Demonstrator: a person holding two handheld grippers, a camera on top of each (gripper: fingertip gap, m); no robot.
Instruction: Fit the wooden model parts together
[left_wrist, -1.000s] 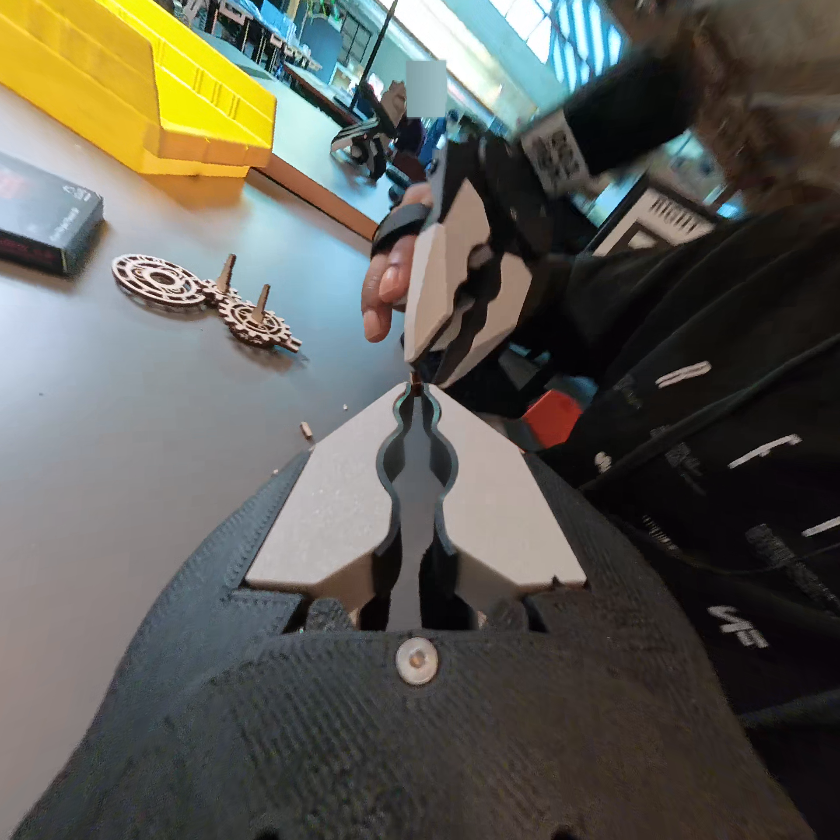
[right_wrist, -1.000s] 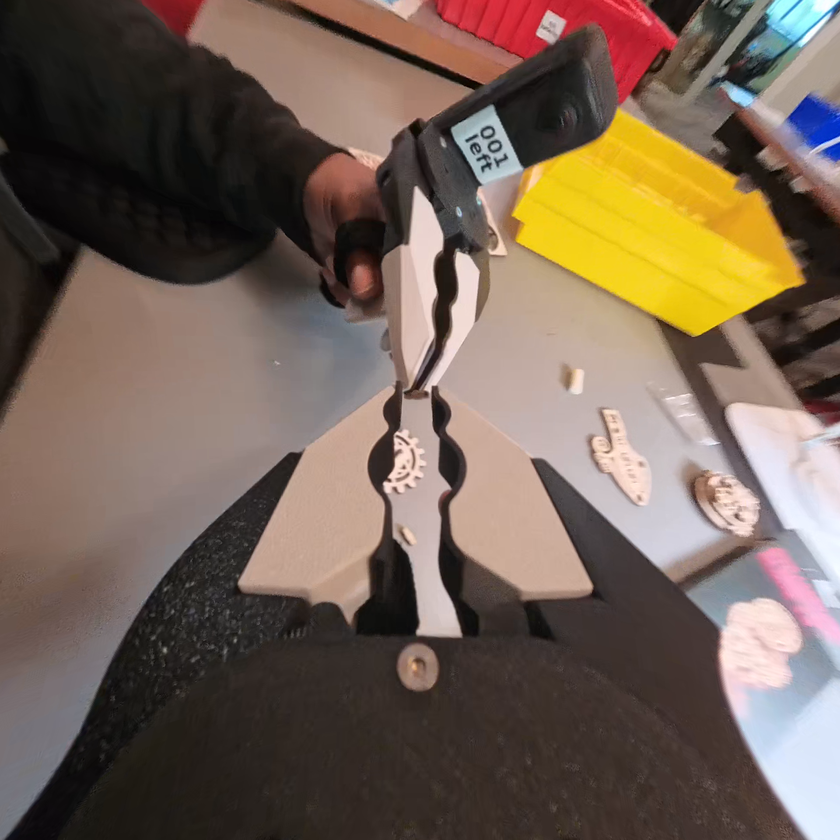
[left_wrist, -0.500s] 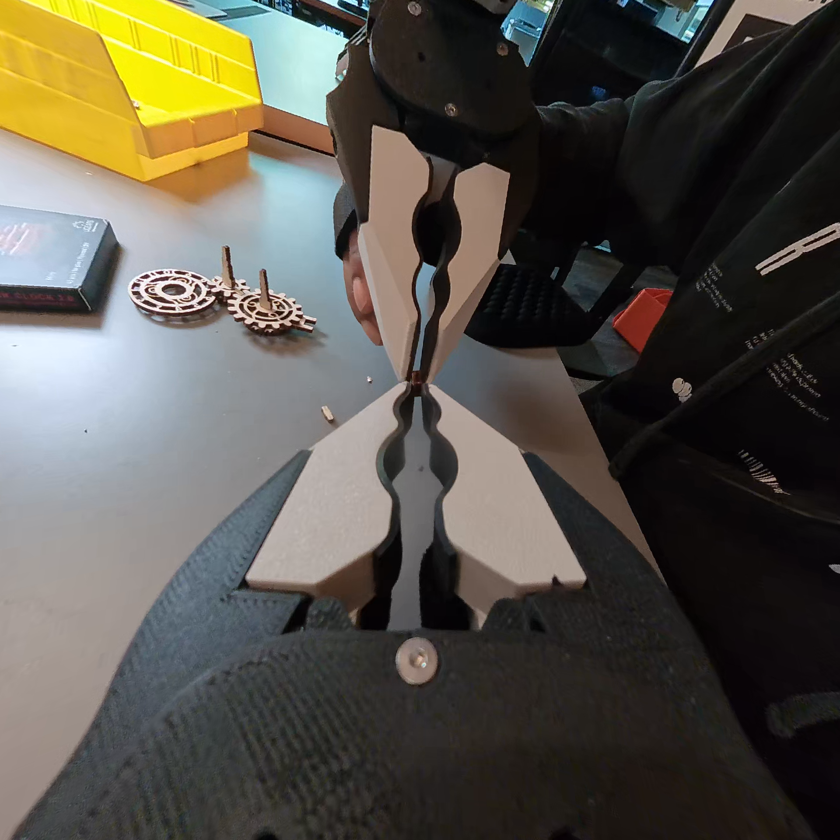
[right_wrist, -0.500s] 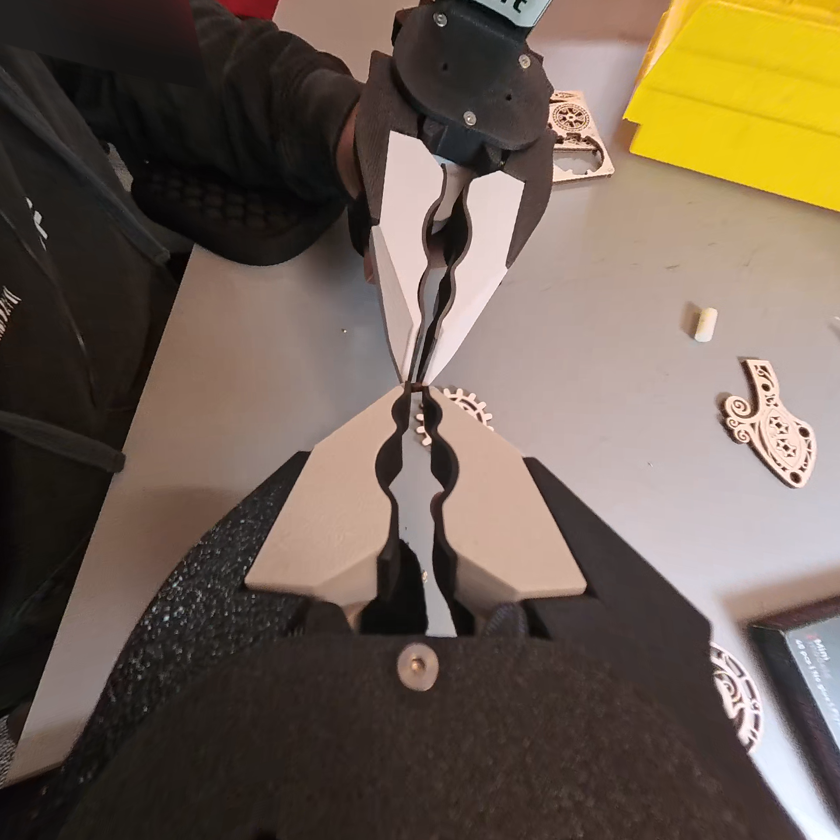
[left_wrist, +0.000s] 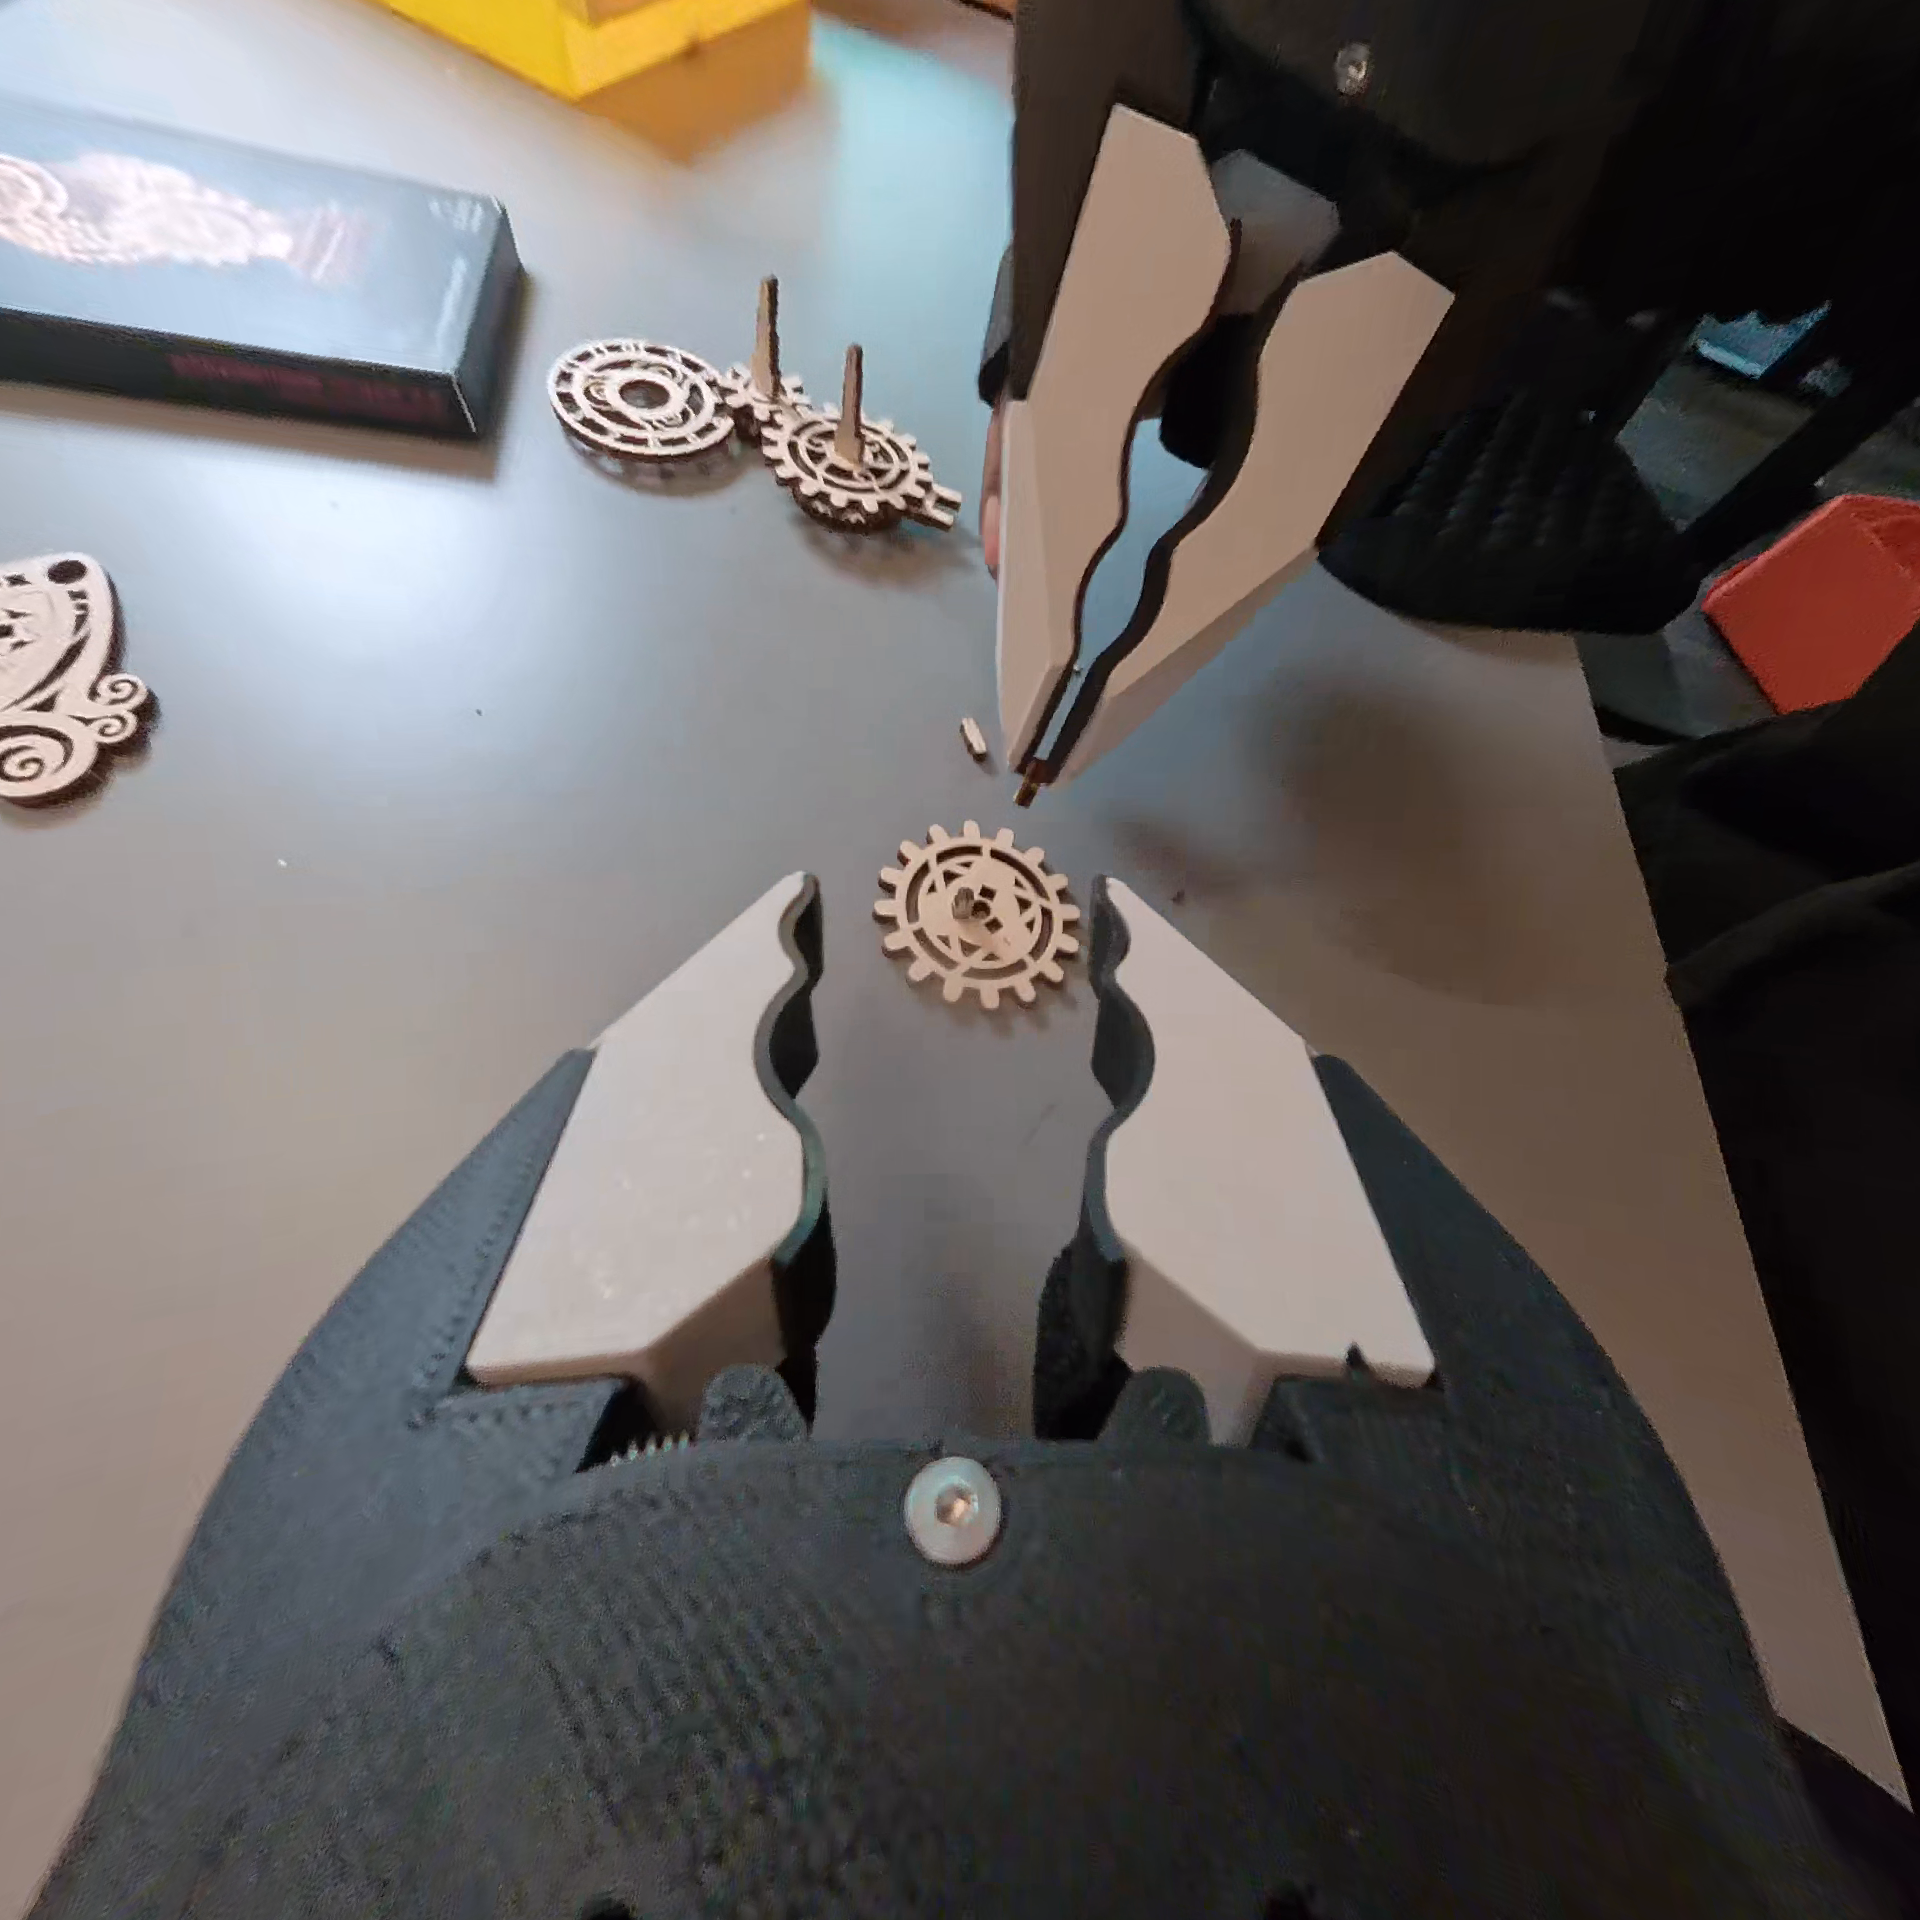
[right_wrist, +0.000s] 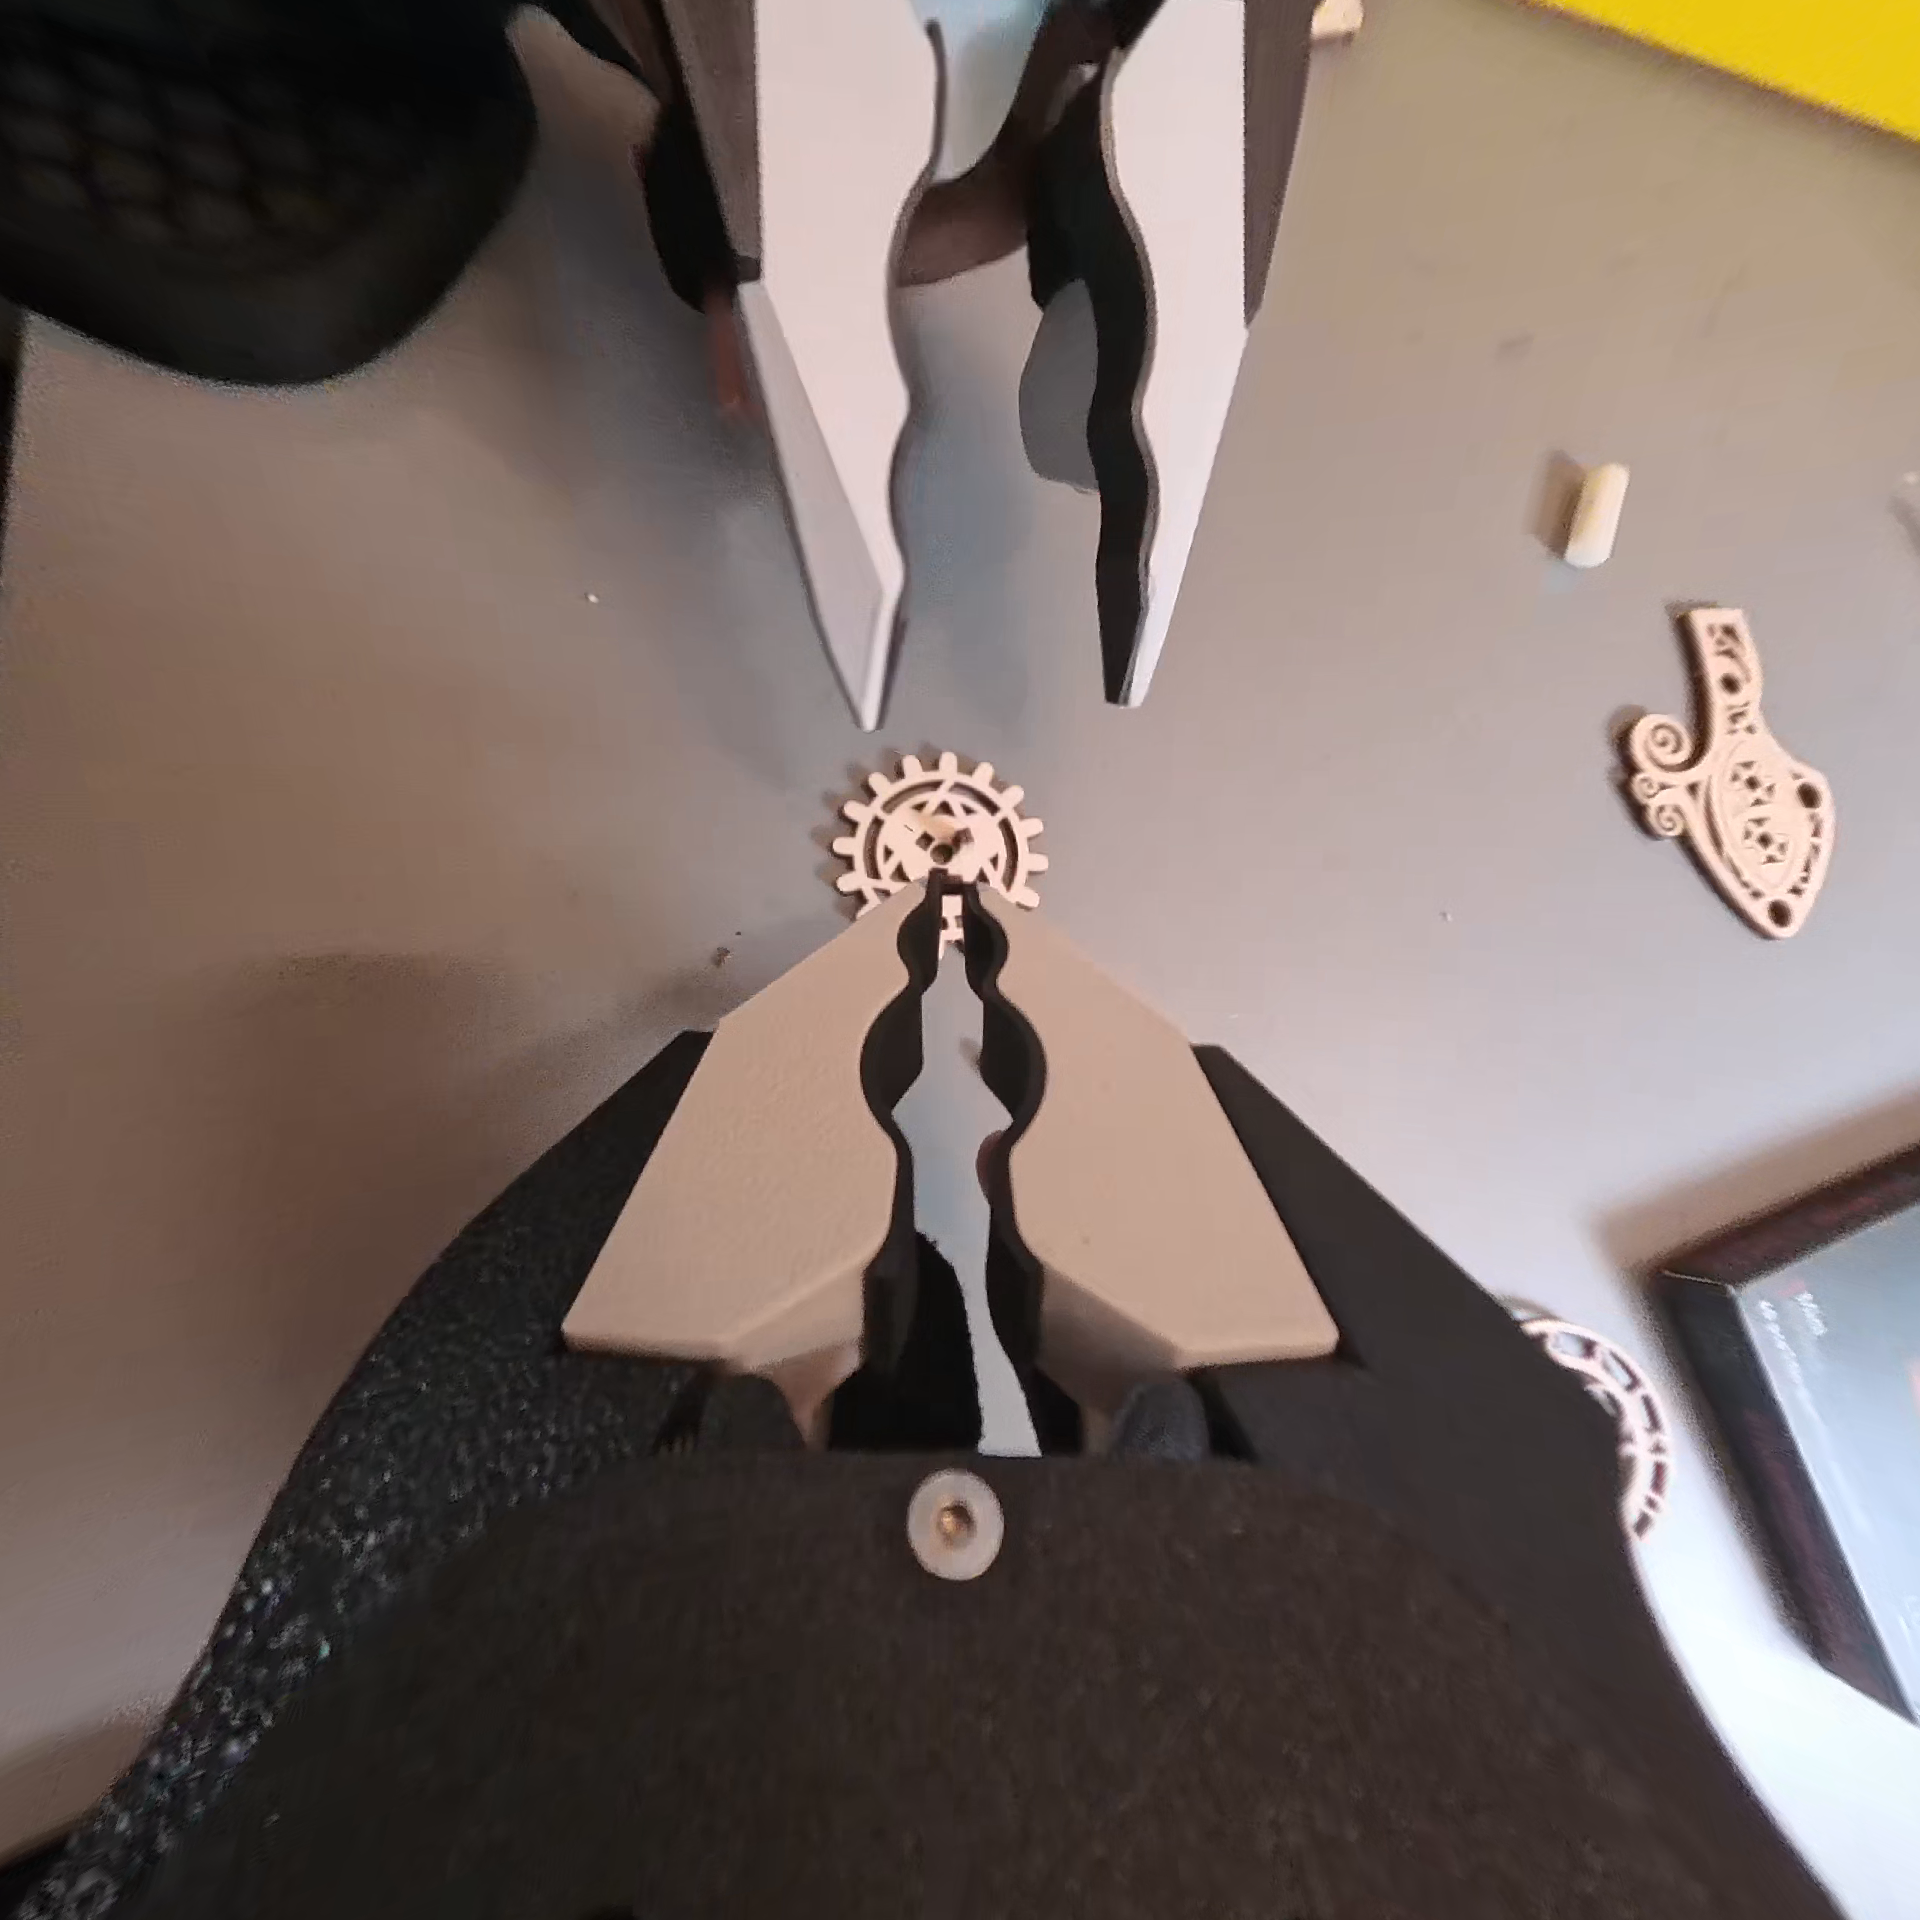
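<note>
Jaws of the left gripper (left_wrist: 954, 906) stand wide apart with nothing between them, the tips flanking the small wooden gear (left_wrist: 975, 914) that lies flat on the grey table (left_wrist: 416, 831). The right gripper (left_wrist: 1049, 764) is pinched nearly closed on a thin dark wooden pin (left_wrist: 1029, 792), whose end pokes out just above and beyond the gear's far rim without touching it. Both grippers have smooth pale fingers with wavy black inner edges, set in rough black printed bodies. The gear is a pale, laser-cut disc with square teeth, pierced tracery and a small central hole.

Beyond the gear, away from the left gripper, a tiny wooden peg (left_wrist: 972, 740) lies loose near the right gripper's tips. Farther off, two toothed wheels with upright pointed pins (left_wrist: 847, 457) touch a flat openwork ring (left_wrist: 639, 410); a black box (left_wrist: 260, 312) lies beside them. A scrolled ornamental piece (left_wrist: 52, 686) lies well apart. The table edge runs close on the gear's other side, bare tabletop between.
</note>
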